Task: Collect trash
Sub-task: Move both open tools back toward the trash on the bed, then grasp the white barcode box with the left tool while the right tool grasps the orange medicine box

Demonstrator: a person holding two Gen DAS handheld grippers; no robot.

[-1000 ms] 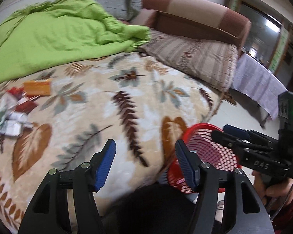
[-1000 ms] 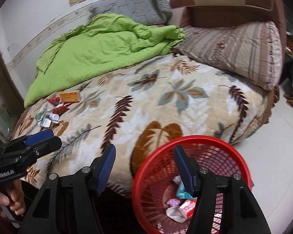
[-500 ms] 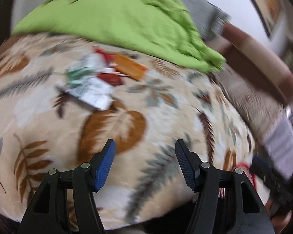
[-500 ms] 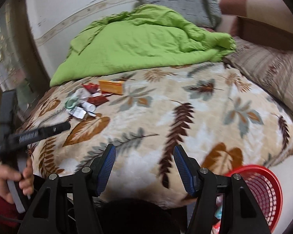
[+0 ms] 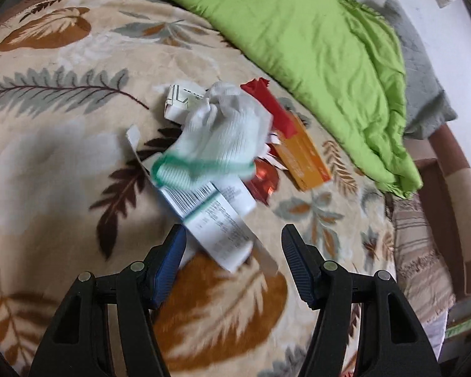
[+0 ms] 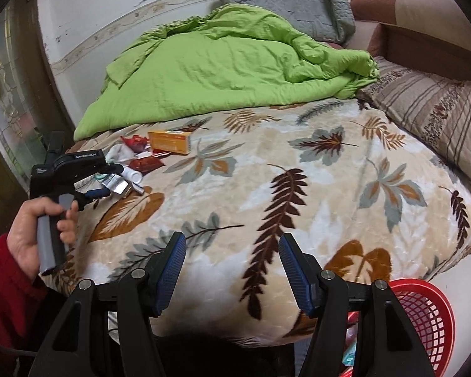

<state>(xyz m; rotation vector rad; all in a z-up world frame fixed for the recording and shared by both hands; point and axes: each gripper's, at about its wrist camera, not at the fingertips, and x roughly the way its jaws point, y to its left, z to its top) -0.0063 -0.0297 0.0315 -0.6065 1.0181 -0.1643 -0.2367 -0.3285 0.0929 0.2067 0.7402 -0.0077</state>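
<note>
Your left tool hangs over the leaf-patterned fleece blanket on the bed with its blue pads parted about halfway and nothing between them, and the heap of trash lies straight ahead, just above the tips at mid-frame. Nearest is the white printed carton, flattened and torn open, its long axis running from upper left to lower right so that its lower end nearly touches the left pad. A crumpled white knit glove with a green cuff lies on top of it. Beyond that you have one orange cardboard box, one red wrapper strip, one shiny red foil wrapper and one small white box at the far left of the heap; the blur may hide smaller scraps. Your right tool is likewise about half open and empty, held low in the frame over bare blanket, well apart from the heap at its mid-left, so the left hand is clearly the nearer one. The single red plastic mesh basket sits at the lower right of the right-wrist view, beside the bed. The green quilt is bedding, not trash.
</note>
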